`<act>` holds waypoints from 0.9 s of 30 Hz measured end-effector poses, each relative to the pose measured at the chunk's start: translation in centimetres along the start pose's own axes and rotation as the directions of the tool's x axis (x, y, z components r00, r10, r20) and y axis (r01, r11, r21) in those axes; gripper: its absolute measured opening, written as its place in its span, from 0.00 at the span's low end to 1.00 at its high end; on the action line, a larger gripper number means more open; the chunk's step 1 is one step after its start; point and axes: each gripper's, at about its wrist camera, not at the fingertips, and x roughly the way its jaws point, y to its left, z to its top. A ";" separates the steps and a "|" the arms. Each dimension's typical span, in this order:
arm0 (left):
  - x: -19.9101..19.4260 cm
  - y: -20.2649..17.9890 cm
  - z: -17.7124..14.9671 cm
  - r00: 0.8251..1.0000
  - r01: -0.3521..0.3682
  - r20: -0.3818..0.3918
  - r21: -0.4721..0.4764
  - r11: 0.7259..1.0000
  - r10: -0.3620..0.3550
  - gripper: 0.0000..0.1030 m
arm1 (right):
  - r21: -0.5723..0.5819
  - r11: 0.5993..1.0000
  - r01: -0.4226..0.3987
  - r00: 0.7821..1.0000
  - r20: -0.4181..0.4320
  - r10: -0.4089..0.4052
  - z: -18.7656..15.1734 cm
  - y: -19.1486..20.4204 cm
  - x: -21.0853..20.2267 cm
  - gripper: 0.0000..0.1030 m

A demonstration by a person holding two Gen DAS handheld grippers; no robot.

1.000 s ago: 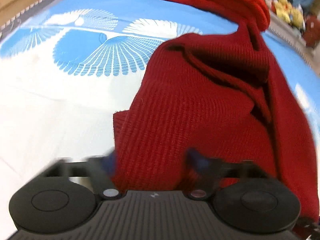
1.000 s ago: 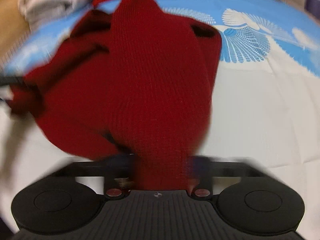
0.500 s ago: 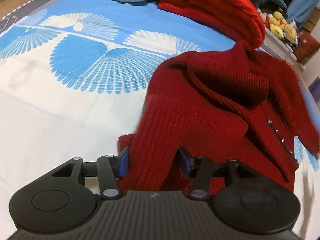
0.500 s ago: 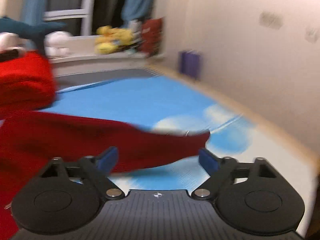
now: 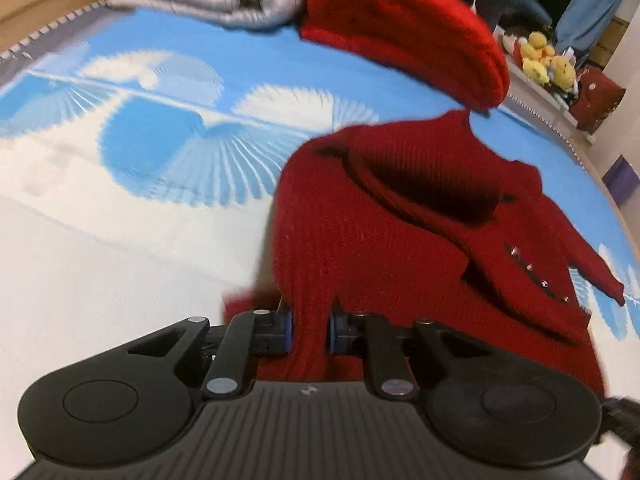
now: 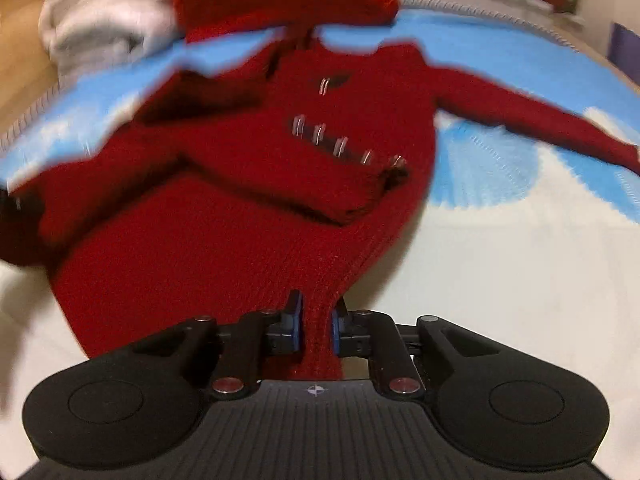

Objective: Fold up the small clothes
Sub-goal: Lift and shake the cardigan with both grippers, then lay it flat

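Right gripper [image 6: 316,326] at six o'clock, its jaws just closed, pinching a bunched fold of a dark red knit sweater [image 6: 248,200]. One sleeve [image 6: 532,120] stretches toward three o'clock over a blue-and-white bedsheet [image 6: 520,260]. Grey folded blanket [image 6: 104,28] at eleven o'clock.

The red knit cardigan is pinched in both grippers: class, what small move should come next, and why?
Probably draw the two grippers apart and lower the hem flat. The left gripper and right gripper have just closed on the red knit cardigan, which hangs bunched over the blue-and-white bedsheet, one sleeve trailing.
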 end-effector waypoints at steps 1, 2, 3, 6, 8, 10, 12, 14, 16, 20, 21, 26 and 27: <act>-1.1 0.2 -0.2 1.000 -0.010 0.005 0.022 1.000 0.010 0.16 | 0.002 1.000 0.000 1.000 0.027 0.000 0.0 -0.8 -1.8 0.13; -2.2 0.7 -0.6 0.999 -0.031 0.010 0.059 0.998 0.030 0.15 | 0.004 1.000 0.013 0.999 0.043 -0.013 -0.1 -1.5 -3.6 0.13; -3.1 1.3 -1.2 0.998 -0.056 -0.004 0.087 0.995 0.057 0.15 | 0.014 0.999 0.032 0.998 0.047 -0.032 -0.4 -2.5 -5.5 0.13; -4.1 4.2 -4.5 0.990 -0.028 -0.135 0.103 0.994 0.042 0.16 | 0.056 0.998 0.019 1.000 0.014 -0.019 -2.3 -5.6 -8.7 0.13; -4.0 5.5 -7.5 0.977 -0.012 -0.210 0.116 0.993 0.036 0.18 | 0.078 0.997 0.005 1.000 -0.031 -0.003 -5.2 -6.5 -10.0 0.13; -3.3 6.0 -10.7 0.952 -0.054 -0.289 0.157 0.986 0.098 0.21 | 0.088 0.996 0.021 0.995 -0.098 -0.012 -8.7 -6.9 -9.6 0.13; -4.7 5.3 -12.3 0.962 -0.067 -0.245 0.210 0.975 0.119 0.21 | 0.084 0.992 0.092 0.978 -0.194 -0.074 -12.5 -6.8 -8.5 0.13; -5.8 5.0 -13.0 0.965 -0.070 -0.230 0.230 0.971 0.124 0.18 | 0.134 0.985 0.109 0.974 -0.211 -0.079 -12.9 -7.3 -8.3 0.13; -6.6 5.5 -14.1 0.965 -0.081 -0.226 0.222 0.972 0.132 0.14 | 0.086 0.989 0.123 0.976 -0.190 -0.105 -12.8 -6.7 -9.2 0.13; -8.1 6.3 -15.5 0.970 -0.085 -0.204 0.217 0.973 0.130 0.19 | 0.055 0.989 0.136 0.979 -0.158 -0.126 -13.5 -5.8 -11.7 0.13; -8.2 6.2 -15.6 0.972 -0.094 -0.187 0.226 0.970 0.138 0.22 | 0.069 0.986 0.153 0.976 -0.169 -0.140 -13.6 -6.2 -11.6 0.15; -10.8 2.8 -13.1 0.991 -0.123 -0.002 0.330 0.936 0.131 0.69 | 0.250 0.905 0.344 0.939 -0.104 -0.328 -12.8 -8.1 -12.8 0.64; -11.4 1.4 -12.5 0.994 -0.109 0.039 0.351 0.930 0.102 0.74 | 0.290 0.898 0.331 0.942 -0.042 -0.334 -12.0 -8.1 -13.9 0.69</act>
